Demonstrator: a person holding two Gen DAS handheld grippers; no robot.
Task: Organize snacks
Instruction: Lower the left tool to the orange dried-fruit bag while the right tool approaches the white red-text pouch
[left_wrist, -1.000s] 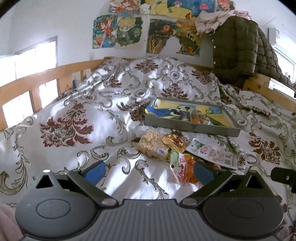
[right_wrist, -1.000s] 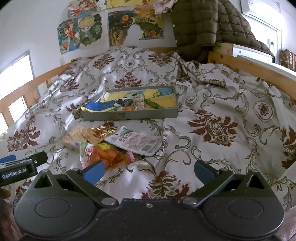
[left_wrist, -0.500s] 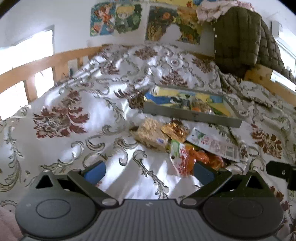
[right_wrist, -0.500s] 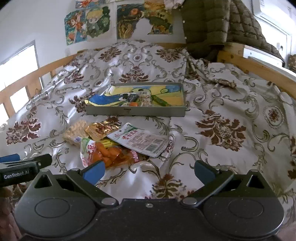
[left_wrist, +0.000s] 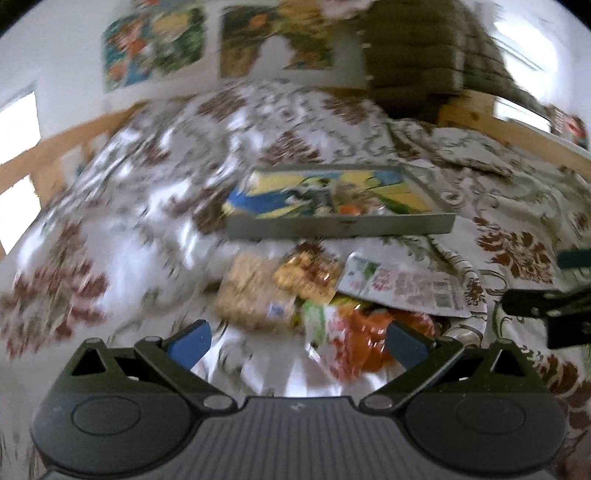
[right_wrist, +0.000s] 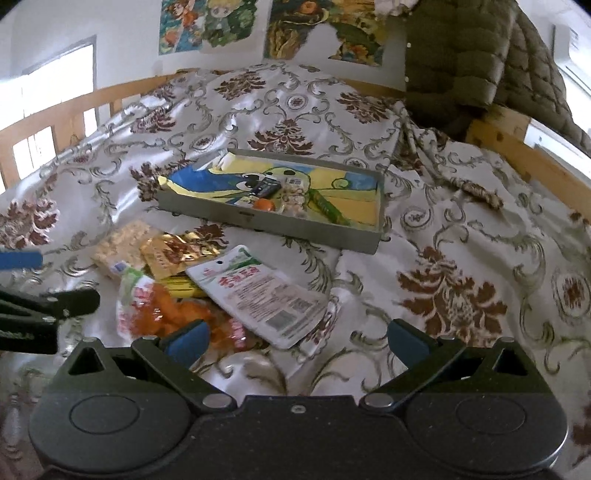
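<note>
Right wrist view: the right gripper (right_wrist: 295, 338) hangs with jaws wide apart and empty over a floral satin bedspread (right_wrist: 450, 266). Near its left finger lie a clear bag of orange snacks (right_wrist: 162, 314) and a white flat pouch (right_wrist: 258, 291); farther off sits a shallow grey tray (right_wrist: 273, 221). The left gripper (left_wrist: 295, 338), blurred, is likewise spread and empty.

My left view is smeared by motion blur; the right is sharp. Daylight from the window (right_wrist: 55, 85) glares on the bedspread (right_wrist: 258, 110); fisheye edges bend.
</note>
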